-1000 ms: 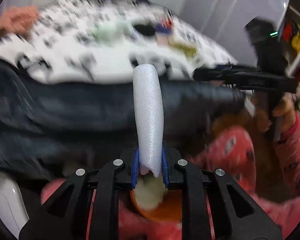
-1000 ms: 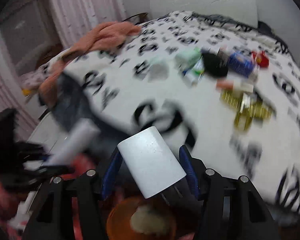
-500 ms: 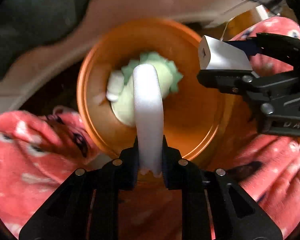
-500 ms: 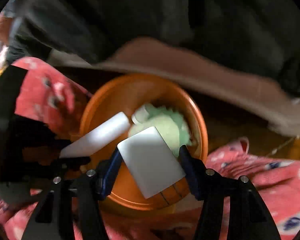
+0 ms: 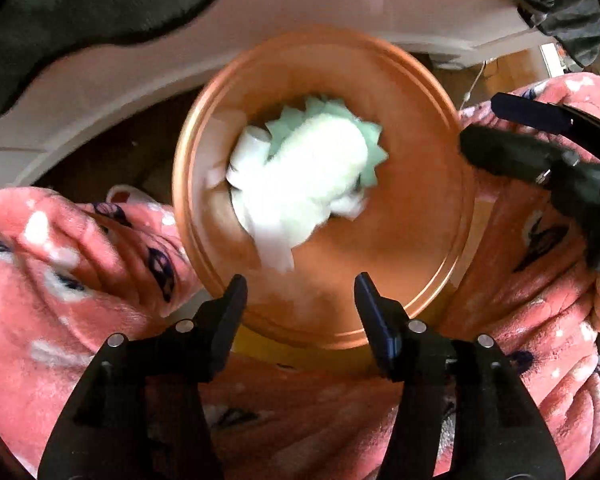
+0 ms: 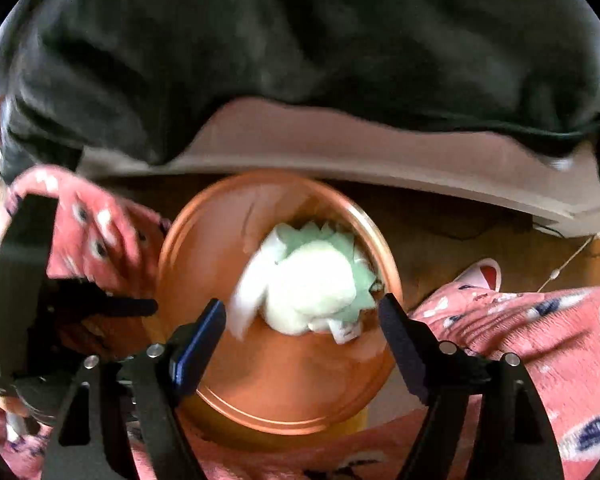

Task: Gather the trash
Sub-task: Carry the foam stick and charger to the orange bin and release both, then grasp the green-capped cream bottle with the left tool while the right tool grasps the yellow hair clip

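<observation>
Below, my left gripper (image 5: pixel 300 292) points steeply down with its black jaws spread and nothing between them; they have just been opening. Directly ahead of its fingertips sits the round orange plastic bin (image 5: pixel 428 208), its rim just beyond the jaw tips. Inside lies the trash: a blurred heap of white foam and paper pieces (image 5: pixel 304 184) on a pale green zigzag-edged scrap (image 5: pixel 374 152), gathered toward the bin's far side from the left gripper. A long white foam strip (image 5: pixel 274 246) slopes from the heap toward the near wall.

My right gripper (image 6: pixel 302 320) also aims down over the same bin (image 6: pixel 284 392), jaws standing wide with blue pads showing on the left finger; these too have just been opening, and nothing is pinched. The white heap (image 6: pixel 312 288) lies just ahead, between the two fingertips in that view, with a small white piece (image 6: pixel 346 330) at its near right edge.

To the right of my left gripper, the other tool's black fingers reach over the bin's rim. Pink fleece pyjama fabric with dark and white prints (image 5: pixel 72 272) flanks the bin on both sides. Beyond the bin runs a pale beige bed-frame edge (image 6: pixel 340 140), with a dark grey blanket (image 6: pixel 300 40) draped above it.
</observation>
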Tool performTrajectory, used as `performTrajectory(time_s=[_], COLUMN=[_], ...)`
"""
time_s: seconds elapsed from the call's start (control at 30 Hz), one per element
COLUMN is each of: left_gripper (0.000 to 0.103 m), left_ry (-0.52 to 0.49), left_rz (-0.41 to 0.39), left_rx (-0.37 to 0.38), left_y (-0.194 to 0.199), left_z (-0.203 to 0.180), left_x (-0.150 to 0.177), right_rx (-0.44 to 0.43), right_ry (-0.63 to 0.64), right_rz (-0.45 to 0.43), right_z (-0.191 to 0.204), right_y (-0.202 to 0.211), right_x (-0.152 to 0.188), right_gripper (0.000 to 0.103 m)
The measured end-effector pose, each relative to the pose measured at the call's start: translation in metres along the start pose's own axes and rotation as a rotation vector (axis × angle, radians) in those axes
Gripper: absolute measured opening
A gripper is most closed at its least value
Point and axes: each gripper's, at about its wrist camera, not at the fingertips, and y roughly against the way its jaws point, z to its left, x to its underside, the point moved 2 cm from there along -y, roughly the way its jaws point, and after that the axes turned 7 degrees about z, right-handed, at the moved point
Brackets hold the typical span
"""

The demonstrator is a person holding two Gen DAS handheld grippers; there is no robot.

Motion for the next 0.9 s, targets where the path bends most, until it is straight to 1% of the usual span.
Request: performTrajectory(time_s=[0.03, 0.07, 0.13, 0.17, 0.2, 0.23, 0.27, 0.3, 0.33, 0.37, 0.43, 0.47, 0.5, 0.53, 0.57, 0.63, 0.7, 0.73, 0.77, 0.8, 0.83, 0.87, 0.9], left_gripper=[0.055, 0.055, 0.055, 0.055, 0.06, 0.068, 0.073, 0.078, 0.078, 0.079, 0.091, 0.091, 0.091, 0.091, 0.091, 0.091, 0.091, 0.091, 0.091, 0.091, 0.091, 0.091, 0.091], left_ry=[0.0, -0.001, -0.018, -0.027, -0.049, -0.068, -0.09, -0.1, -0.103, -0.099, -0.066, -0.045, 0.001, 0.026, 0.057, 0.113, 0.163, 0.211, 0.234, 0.272, 0.29, 0.336, 0.387], left_rz=[-0.034, -0.079, -0.229, -0.286, -0.375, -0.445, -0.545, -0.614, -0.687, -0.754, -0.873, -0.901, -0.922, -0.928, -0.935, -0.938, -0.919, -0.905, -0.9, -0.883, -0.87, -0.844, -0.832], left_rx=[-0.006, -0.015, -0.029, -0.044, -0.068, -0.082, -0.099, -0.106, -0.114, -0.122, -0.124, -0.12, -0.114, -0.105, -0.069, -0.028, 0.01, 0.048, 0.072, 0.127, 0.159, 0.179, 0.181], left_y=[0.004, 0.014, 0.047, 0.059, 0.08, 0.097, 0.12, 0.137, 0.154, 0.171, 0.208, 0.219, 0.238, 0.248, 0.266, 0.29, 0.311, 0.321, 0.326, 0.337, 0.337, 0.342, 0.344], left_z=[0.001, 0.001, -0.001, -0.003, -0.005, -0.008, -0.01, -0.011, -0.011, -0.009, -0.002, 0.001, 0.009, 0.014, 0.022, 0.036, 0.049, 0.059, 0.064, 0.076, 0.083, 0.094, 0.098], left_x=[0.001, 0.004, 0.015, 0.02, 0.029, 0.036, 0.045, 0.05, 0.056, 0.06, 0.064, 0.062, 0.054, 0.046, 0.032, 0.001, -0.036, -0.059, -0.072, -0.098, -0.111, -0.134, -0.142], right_rx=[-0.008, -0.014, -0.034, -0.052, -0.065, -0.071, -0.067, -0.06, -0.052, -0.048, -0.039, -0.035, -0.032, -0.029, -0.024, -0.014, -0.002, 0.002, 0.007, 0.017, 0.025, 0.036, 0.045], right_ry=[-0.009, -0.017, -0.019, -0.014, -0.006, 0.001, 0.016, 0.028, 0.043, 0.05, 0.06, 0.062, 0.069, 0.076, 0.083, 0.092, 0.1, 0.108, 0.114, 0.118, 0.121, 0.127, 0.128], right_rz=[-0.028, -0.075, -0.162, -0.22, -0.271, -0.315, -0.403, -0.464, -0.533, -0.582, -0.693, -0.728, -0.771, -0.805, -0.828, -0.854, -0.863, -0.857, -0.85, -0.841, -0.835, -0.824, -0.815], right_z=[-0.001, -0.001, 0.002, 0.004, 0.007, 0.009, 0.013, 0.015, 0.017, 0.019, 0.026, 0.025, 0.027, 0.029, 0.03, 0.035, 0.039, 0.042, 0.046, 0.048, 0.049, 0.05, 0.05], right_y=[0.006, 0.02, 0.046, 0.066, 0.084, 0.098, 0.125, 0.142, 0.162, 0.177, 0.212, 0.223, 0.236, 0.246, 0.253, 0.26, 0.261, 0.258, 0.253, 0.248, 0.242, 0.238, 0.234], right_x=[0.001, 0.003, 0.008, 0.011, 0.014, 0.016, 0.02, 0.021, 0.023, 0.024, 0.029, 0.03, 0.032, 0.034, 0.034, 0.036, 0.036, 0.036, 0.035, 0.034, 0.035, 0.034, 0.035], right_gripper=[0.077, 0.077, 0.077, 0.077, 0.08, 0.084, 0.086, 0.086, 0.087, 0.088, 0.092, 0.092, 0.094, 0.096, 0.096, 0.096, 0.096, 0.096, 0.096, 0.096, 0.096, 0.096, 0.096])
